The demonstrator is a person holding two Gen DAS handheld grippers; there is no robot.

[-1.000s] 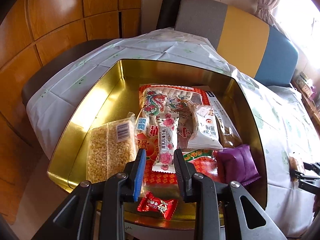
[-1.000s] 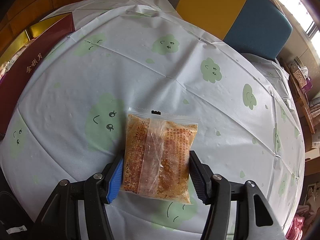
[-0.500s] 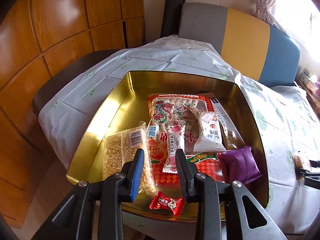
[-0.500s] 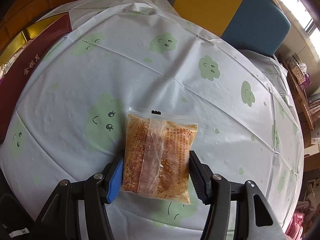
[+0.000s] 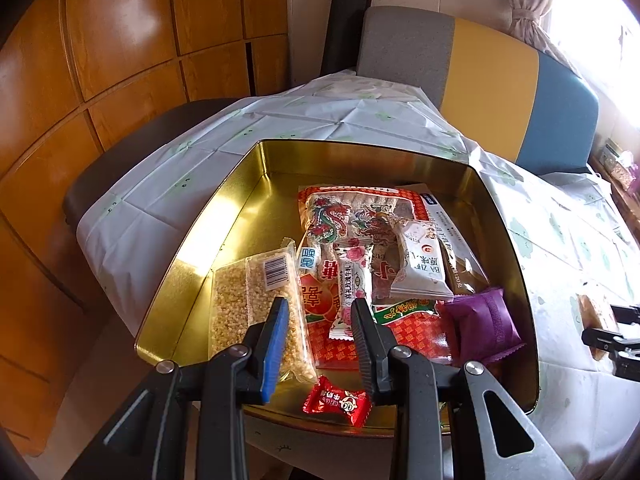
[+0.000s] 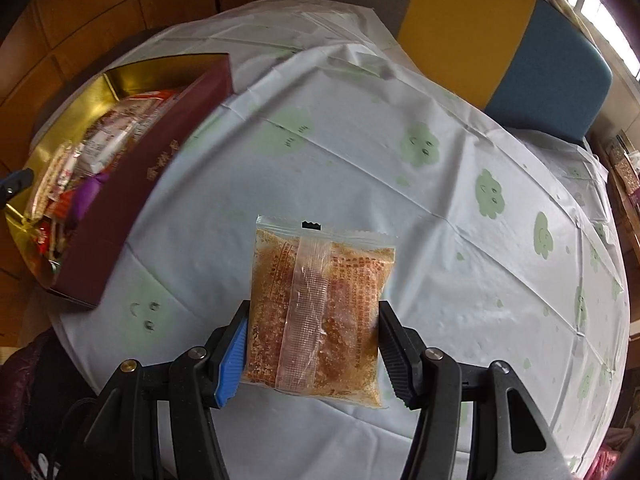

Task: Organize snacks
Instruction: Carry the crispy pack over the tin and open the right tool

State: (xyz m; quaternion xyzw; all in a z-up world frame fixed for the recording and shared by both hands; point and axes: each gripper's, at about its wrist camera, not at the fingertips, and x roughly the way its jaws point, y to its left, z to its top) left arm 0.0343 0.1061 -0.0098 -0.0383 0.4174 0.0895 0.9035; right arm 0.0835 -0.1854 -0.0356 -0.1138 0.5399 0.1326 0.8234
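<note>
The right gripper (image 6: 312, 348) clamps a clear packet of orange-brown crumbly snack (image 6: 318, 312) by its two side edges, over the white tablecloth (image 6: 440, 208) to the right of the gold tin (image 6: 92, 92). The left gripper (image 5: 318, 338) hangs above the tin's near end with its jaws part open and nothing between them. Inside the tin lie a yellow grain packet (image 5: 248, 312) at the left, a purple packet (image 5: 484, 324) at the right, and – nearest the front rim – a red candy (image 5: 336, 402).
</note>
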